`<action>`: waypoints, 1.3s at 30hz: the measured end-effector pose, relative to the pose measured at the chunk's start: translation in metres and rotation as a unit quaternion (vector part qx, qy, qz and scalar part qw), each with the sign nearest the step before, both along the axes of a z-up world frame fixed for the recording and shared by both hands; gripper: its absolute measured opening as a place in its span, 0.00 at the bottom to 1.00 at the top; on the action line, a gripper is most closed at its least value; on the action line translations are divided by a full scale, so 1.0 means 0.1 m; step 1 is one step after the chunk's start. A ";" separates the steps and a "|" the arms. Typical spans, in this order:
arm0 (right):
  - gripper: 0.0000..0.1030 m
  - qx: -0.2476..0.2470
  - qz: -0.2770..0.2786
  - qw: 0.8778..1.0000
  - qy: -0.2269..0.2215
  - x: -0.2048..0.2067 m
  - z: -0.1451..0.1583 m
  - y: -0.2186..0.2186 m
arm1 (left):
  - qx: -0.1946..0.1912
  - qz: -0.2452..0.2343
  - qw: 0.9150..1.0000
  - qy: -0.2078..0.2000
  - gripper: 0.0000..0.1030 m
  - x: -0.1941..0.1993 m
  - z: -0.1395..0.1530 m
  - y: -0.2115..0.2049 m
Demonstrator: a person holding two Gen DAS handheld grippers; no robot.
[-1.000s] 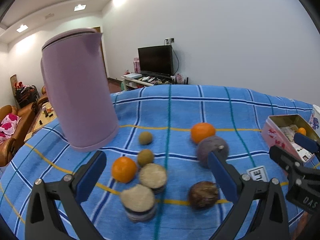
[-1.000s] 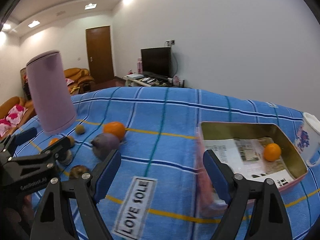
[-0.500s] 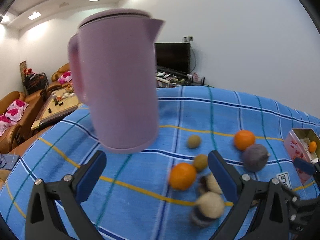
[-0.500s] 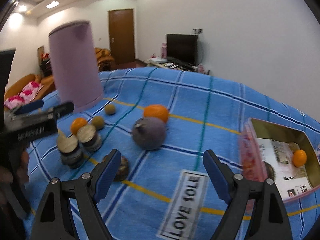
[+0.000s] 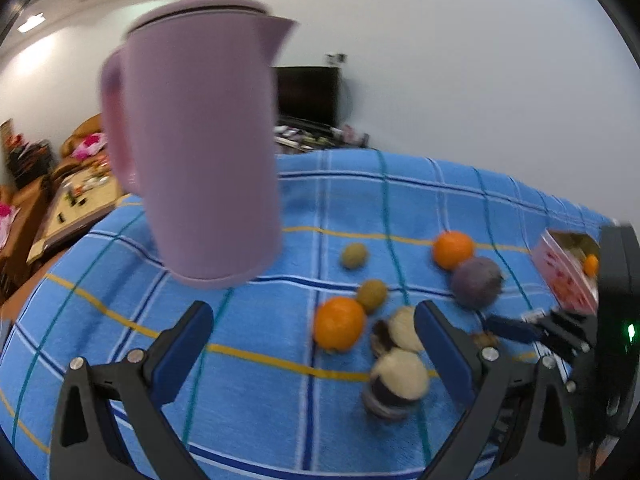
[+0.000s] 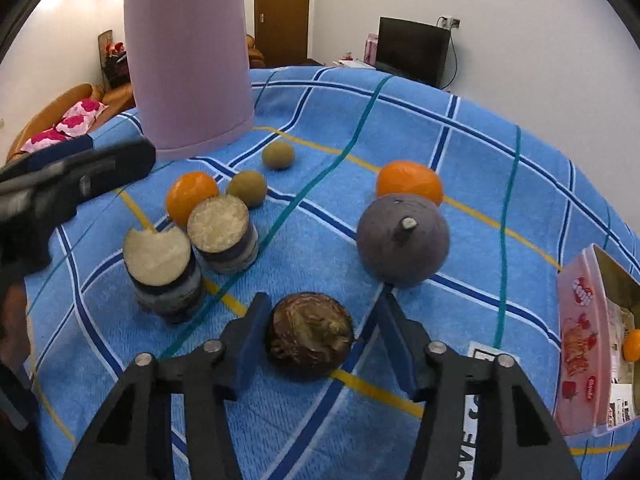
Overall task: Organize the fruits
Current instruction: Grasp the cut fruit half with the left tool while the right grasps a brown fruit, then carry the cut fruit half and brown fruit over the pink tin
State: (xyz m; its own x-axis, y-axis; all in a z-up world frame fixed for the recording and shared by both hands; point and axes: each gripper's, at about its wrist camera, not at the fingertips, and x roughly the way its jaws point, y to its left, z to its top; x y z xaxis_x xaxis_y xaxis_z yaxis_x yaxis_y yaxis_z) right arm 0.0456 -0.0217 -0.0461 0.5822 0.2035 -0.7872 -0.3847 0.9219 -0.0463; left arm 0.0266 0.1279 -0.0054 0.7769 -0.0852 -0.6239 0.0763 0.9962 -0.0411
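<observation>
Both wrist cameras look steeply down along their fingers at the blue cloth (image 5: 248, 332), the right one nearer, sharing the purple kettle (image 6: 188, 52) at upper left.

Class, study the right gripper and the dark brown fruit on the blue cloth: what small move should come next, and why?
Probably finish closing the right gripper on the dark brown fruit. Its jaws have just been closing and the fruit sits between them: the left pad looks at its side, but a gap remains at the right pad. Once gripped, it could go to the pink tin, which already holds a small orange.
</observation>
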 end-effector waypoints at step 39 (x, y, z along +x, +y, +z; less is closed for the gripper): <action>0.41 0.078 -0.081 0.991 -0.066 -0.24 0.24 -0.55 | 0.091 -0.089 0.992 -0.003 0.41 -0.16 -0.15 -0.54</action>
State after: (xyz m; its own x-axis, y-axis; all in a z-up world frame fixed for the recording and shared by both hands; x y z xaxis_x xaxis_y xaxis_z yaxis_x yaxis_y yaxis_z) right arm 0.0217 -0.0766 -0.0217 0.7126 0.2115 -0.6689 -0.2303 0.9712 0.0618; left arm 0.0109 0.0738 -0.0204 0.7636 -0.1069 -0.6368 0.2504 0.9580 0.1395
